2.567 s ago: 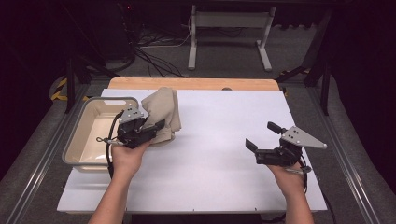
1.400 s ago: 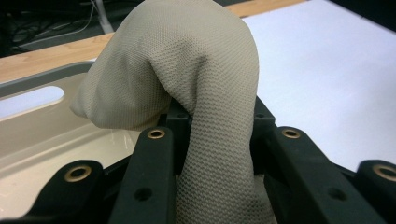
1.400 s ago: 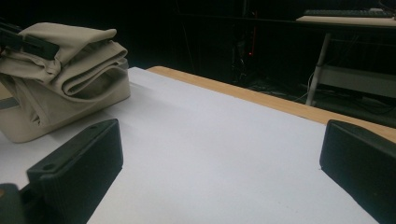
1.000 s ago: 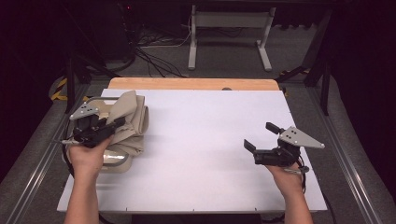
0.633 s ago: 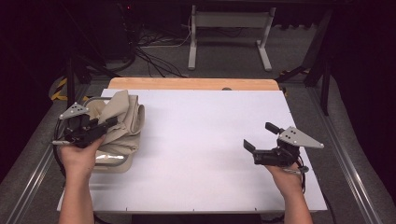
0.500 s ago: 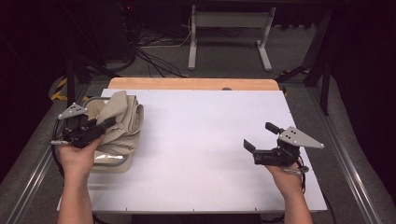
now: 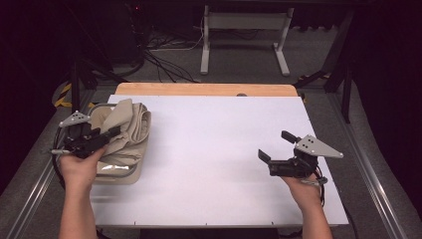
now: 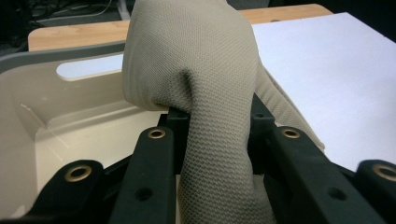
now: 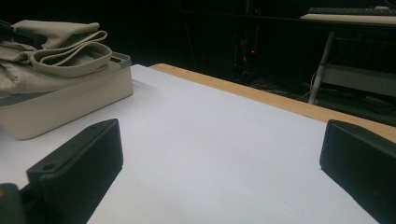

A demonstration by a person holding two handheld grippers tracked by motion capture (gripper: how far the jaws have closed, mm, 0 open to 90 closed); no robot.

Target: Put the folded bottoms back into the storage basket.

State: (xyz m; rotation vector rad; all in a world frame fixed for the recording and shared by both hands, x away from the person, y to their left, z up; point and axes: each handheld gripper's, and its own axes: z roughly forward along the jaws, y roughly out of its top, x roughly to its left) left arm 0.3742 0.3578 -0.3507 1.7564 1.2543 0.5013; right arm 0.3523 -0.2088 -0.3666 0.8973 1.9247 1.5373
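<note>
A folded beige cloth [image 7: 127,130] lies over a cream plastic bin [image 7: 119,174] at the table's left edge. My left gripper [image 7: 112,132] is shut on a fold of that cloth [image 8: 210,116], which bulges up between its black jaws above the bin's inside [image 8: 60,126]. My right gripper [image 7: 273,145] stands open above the white tabletop [image 7: 219,149] at the right, with nothing between its fingers [image 9: 79,168]. From the right gripper view the cloth [image 9: 56,51] and bin [image 9: 70,102] sit far off at the upper left.
A wooden strip [image 7: 204,89] runs along the table's far edge. Beyond it are table legs [image 7: 244,30] and cables [image 7: 159,59] on a dark floor. Metal rails [image 7: 368,164] run along both sides of the table.
My left gripper has carried the cloth leftward, from the table beside the bin to over the bin, then drifted a little further left. The right gripper has stayed put.
</note>
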